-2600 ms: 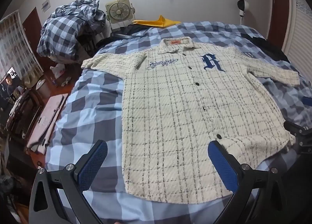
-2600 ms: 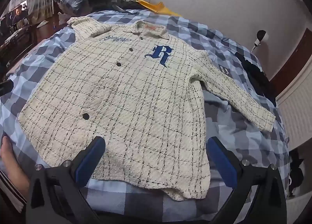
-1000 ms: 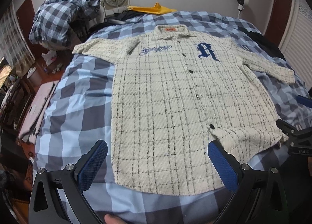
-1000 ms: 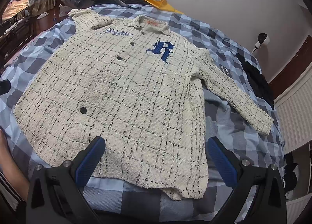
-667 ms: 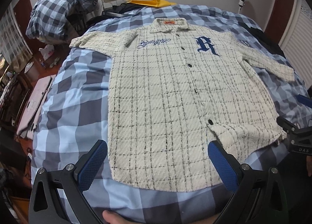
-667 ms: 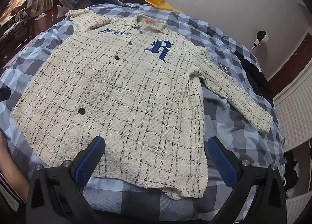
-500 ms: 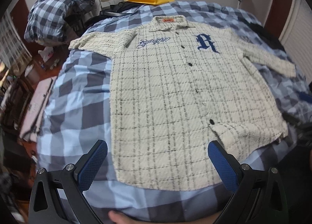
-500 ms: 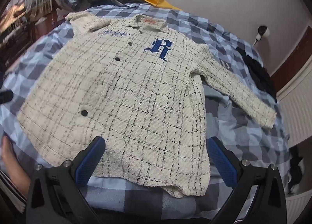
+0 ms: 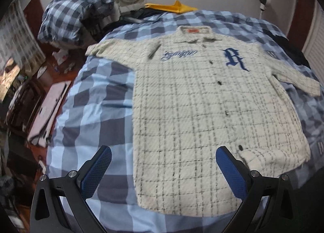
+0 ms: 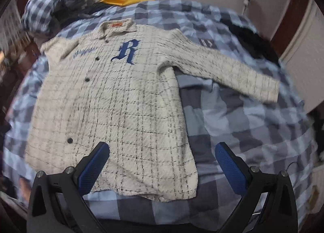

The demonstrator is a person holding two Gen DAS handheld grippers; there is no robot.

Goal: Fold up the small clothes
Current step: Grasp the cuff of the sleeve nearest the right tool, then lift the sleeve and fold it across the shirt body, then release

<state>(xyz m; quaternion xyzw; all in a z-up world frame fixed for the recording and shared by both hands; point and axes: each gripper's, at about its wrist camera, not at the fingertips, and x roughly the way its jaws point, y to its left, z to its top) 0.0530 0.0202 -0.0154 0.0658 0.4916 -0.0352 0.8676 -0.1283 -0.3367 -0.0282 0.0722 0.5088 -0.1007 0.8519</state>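
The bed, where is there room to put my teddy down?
Bare bedspread lies left of the cream shirt, under its left sleeve, and right of the shirt below its right sleeve. The head end is crowded: yellow cloth, dark clothes.

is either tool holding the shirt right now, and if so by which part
Nothing is held. The left tool and right tool are both open above the cream plaid shirt, which lies flat on the checked bedspread.

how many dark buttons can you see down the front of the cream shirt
4 on the shirt: one just under the collar, one mid-chest, one near the middle, one by the hem. Blur may hide others.
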